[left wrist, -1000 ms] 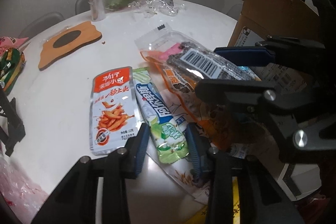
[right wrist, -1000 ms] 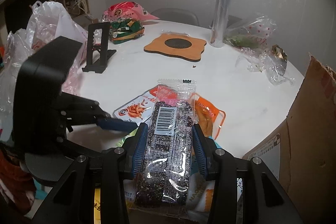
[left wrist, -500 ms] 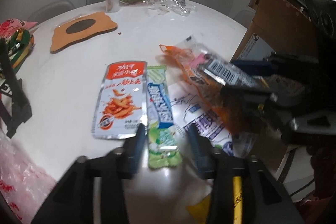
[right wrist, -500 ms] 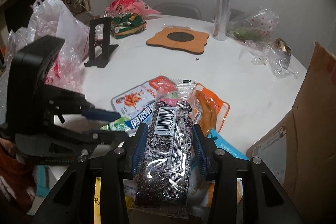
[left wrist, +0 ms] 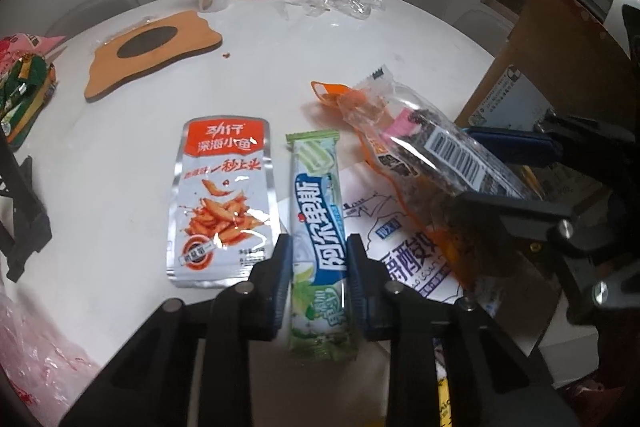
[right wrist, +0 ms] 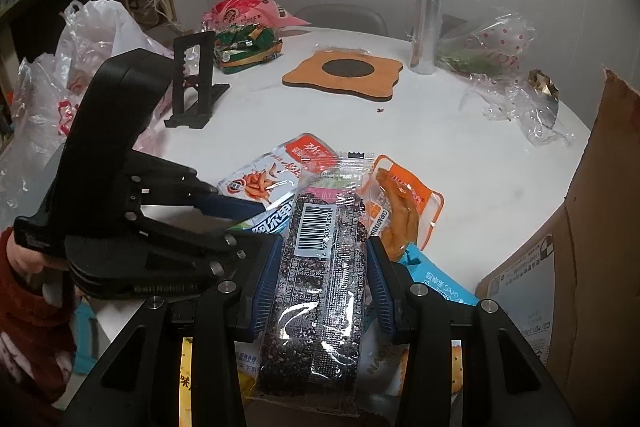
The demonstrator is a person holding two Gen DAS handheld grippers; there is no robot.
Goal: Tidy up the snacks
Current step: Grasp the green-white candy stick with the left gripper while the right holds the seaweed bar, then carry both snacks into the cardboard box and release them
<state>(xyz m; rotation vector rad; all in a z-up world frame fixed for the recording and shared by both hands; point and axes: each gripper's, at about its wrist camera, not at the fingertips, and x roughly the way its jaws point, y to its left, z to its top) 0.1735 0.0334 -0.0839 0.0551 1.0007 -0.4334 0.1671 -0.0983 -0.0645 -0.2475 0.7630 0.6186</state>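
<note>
Left gripper (left wrist: pixel 319 269): clenched on the green-and-blue candy stick pack (left wrist: pixel 319 227) at its near half, pads on both long edges; the pack's far end reaches out over the white round table (left wrist: pixel 280 67).
Right gripper (right wrist: pixel 322 279): grasping the clear black-sesame bar pack (right wrist: pixel 320 267) across its middle, barcode up, held over the pile at the table's near right edge.
Handling, candy stick: light, fairly stiff along its length, glossy wrapper likely slippery; holding the long sides suits it.
Handling, sesame bar: light, crinkly film around a brittle-looking slab; I judge a hard squeeze could crack it.
Beside them: red-and-silver fish snack pouch (left wrist: pixel 224 199) flat, just left of the candy stick; orange pouch (right wrist: pixel 404 211) under the sesame pack.
Right: cardboard box (right wrist: pixel 580 247), probably the destination; its inside is cut off.
Far: wooden coaster (right wrist: pixel 344 75), foil roll (right wrist: pixel 428 3), crumpled cellophane (right wrist: pixel 520 107).
Hard to make out: packets under the grippers, mostly covered; blue-and-white wrapper (left wrist: pixel 412 255) only partly readable.
</note>
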